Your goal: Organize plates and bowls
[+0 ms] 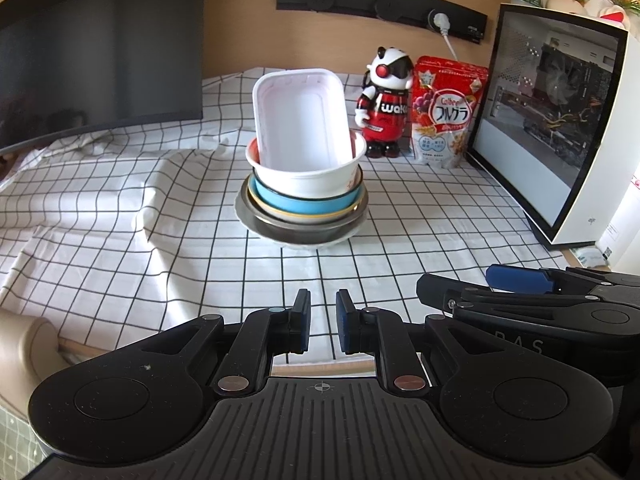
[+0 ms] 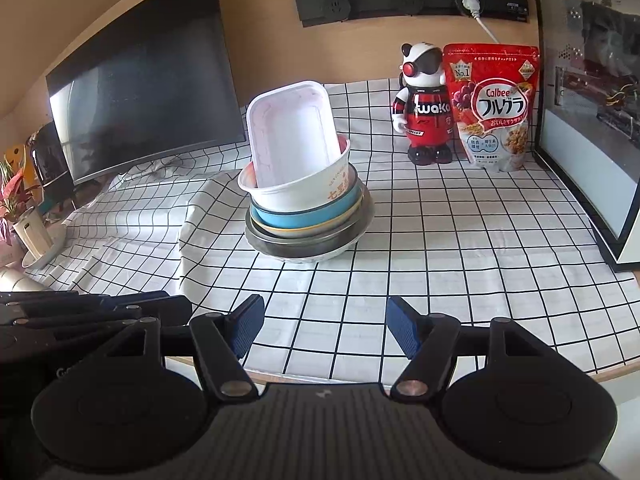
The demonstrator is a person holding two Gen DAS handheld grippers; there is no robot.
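A stack of dishes stands mid-table on the checked cloth (image 1: 120, 248). A white rectangular tray (image 1: 298, 120) (image 2: 292, 136) leans upright inside a white paper bowl (image 1: 312, 178) (image 2: 304, 196). Beneath sit a blue bowl (image 1: 296, 202) (image 2: 304, 216), a yellow-rimmed dish and a metal bowl (image 1: 296, 228) (image 2: 304, 246) on a white plate. My left gripper (image 1: 323, 320) hovers shut near the table's front edge, well short of the stack, holding nothing. My right gripper (image 2: 326, 328) is open and empty beside it, also visible in the left wrist view as a black right gripper (image 1: 520, 292).
A dark monitor (image 1: 100, 60) (image 2: 140, 100) stands back left. A red robot toy (image 1: 386, 104) (image 2: 424, 108) and a cereal bag (image 1: 446, 112) (image 2: 494, 108) stand behind the stack. A glass-sided computer case (image 1: 552, 120) (image 2: 588, 100) blocks the right. A potted plant (image 2: 20, 208) is far left.
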